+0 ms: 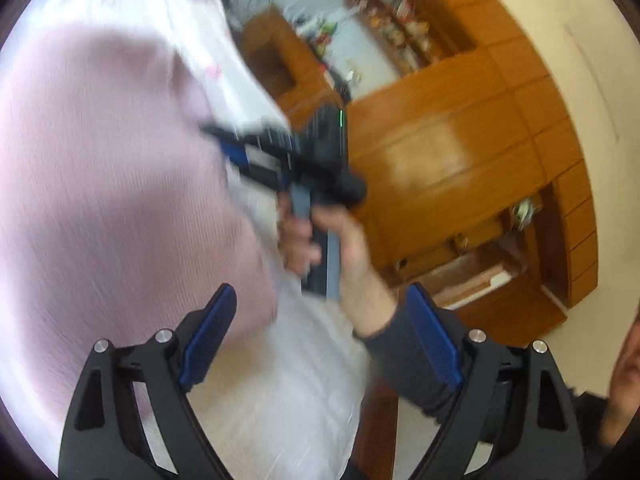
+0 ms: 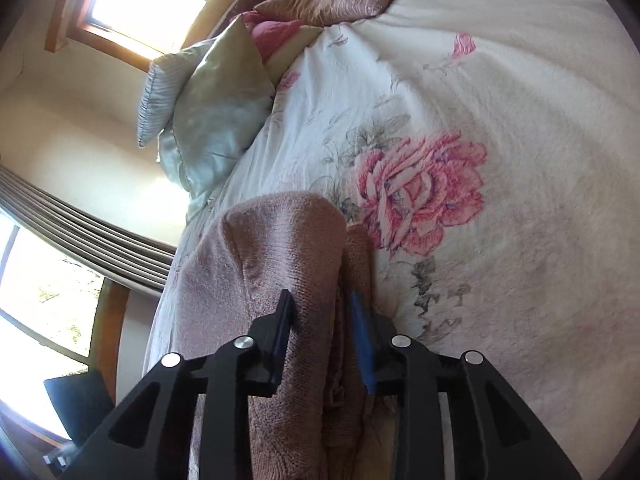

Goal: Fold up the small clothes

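Right gripper (image 2: pixel 320 340) fingers pinch a bunched pink knit garment (image 2: pixel 288 264) above the floral bed (image 2: pixel 500 160), likely for folding; left gripper (image 1: pixel 320 332) fingers spread, empty.

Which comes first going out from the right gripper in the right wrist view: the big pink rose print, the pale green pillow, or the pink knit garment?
1. Pink knit garment: clamped between the right gripper fingers.
2. Big pink rose print: on the bedspread, just beyond the fingertips, to the right.
3. Pale green pillow: farther up the bed, upper left, near the window.
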Tool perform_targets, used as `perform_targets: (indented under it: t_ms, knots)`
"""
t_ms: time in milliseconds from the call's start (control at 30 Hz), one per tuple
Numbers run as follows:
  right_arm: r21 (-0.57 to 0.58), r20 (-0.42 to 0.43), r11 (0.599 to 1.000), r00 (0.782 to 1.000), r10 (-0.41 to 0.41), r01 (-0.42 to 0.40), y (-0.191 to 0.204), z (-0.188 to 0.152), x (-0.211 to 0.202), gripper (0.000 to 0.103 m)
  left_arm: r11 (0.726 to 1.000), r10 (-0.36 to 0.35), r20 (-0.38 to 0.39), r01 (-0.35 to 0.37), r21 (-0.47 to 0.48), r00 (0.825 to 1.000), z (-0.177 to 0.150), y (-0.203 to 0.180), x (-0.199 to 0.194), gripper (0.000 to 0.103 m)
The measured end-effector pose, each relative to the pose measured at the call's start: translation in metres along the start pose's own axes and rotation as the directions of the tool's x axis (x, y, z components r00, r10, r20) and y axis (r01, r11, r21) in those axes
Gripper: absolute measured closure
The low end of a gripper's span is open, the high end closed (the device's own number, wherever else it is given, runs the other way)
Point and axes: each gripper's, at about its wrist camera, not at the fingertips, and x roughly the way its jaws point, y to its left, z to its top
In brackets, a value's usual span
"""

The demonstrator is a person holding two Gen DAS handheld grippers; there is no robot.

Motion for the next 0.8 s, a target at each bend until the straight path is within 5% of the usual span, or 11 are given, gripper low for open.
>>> perform_targets:
  t_ms: [133, 333, 367, 400, 433, 533, 633, 733, 800]
  knots:
    - [-0.045, 0.056, 0.996, 0.995, 0.083, -0.081, 0.032, 0.007, -0.029, 0.072, 0.997, -0.008, 0.104, 0.016, -0.076, 0.995, 0.049, 0.029, -0.039, 0.014]
    - [-0.01, -0.1, 0.992, 0.988, 0.121, -0.123, 0.038, 0.016, 0.027, 0.071, 0.978, 0.125, 0.06, -0.113, -0.174, 0.99, 0.077, 0.092, -0.02, 0.015]
    - [0.013, -0.131, 0.995, 0.987, 0.097, -0.096, 0.027, 0.015, 0.04, 0.076, 0.971, 0.16, 0.053, -0.147, -0.188, 0.986, 0.077, 0.104, -0.018, 0.018]
    - [0.02, -0.141, 0.997, 0.987, 0.074, -0.071, 0.017, 0.014, 0.05, 0.097, 0.962, 0.209, 0.042, -0.197, -0.19, 0.977, 0.078, 0.111, -0.016, 0.024]
    - [0.033, -0.144, 0.998, 0.988, 0.055, -0.051, 0.007, 0.014, 0.056, 0.103, 0.958, 0.235, 0.035, -0.225, -0.18, 0.971, 0.08, 0.114, -0.017, 0.027]
    - [0.06, -0.152, 0.995, 0.985, 0.084, -0.076, 0.004, 0.018, 0.049, 0.103, 0.956, 0.25, 0.045, -0.239, -0.168, 0.967, 0.089, 0.104, -0.025, 0.027]
    - [0.014, -0.116, 0.985, 0.978, 0.171, -0.17, 0.028, 0.016, 0.021, 0.092, 0.987, 0.143, 0.069, -0.136, -0.089, 0.987, 0.091, 0.078, -0.032, 0.024]
    - [-0.024, -0.161, 0.962, 0.951, 0.265, -0.272, 0.04, -0.006, 0.005, 0.09, 1.0, 0.009, -0.006, -0.009, -0.029, 1.0, 0.069, 0.065, -0.027, 0.024]
    - [-0.014, -0.232, 0.963, 0.937, 0.26, -0.27, 0.033, -0.023, 0.015, 0.09, 0.994, 0.1, -0.075, -0.102, -0.031, 0.992, 0.053, 0.082, -0.013, 0.026]
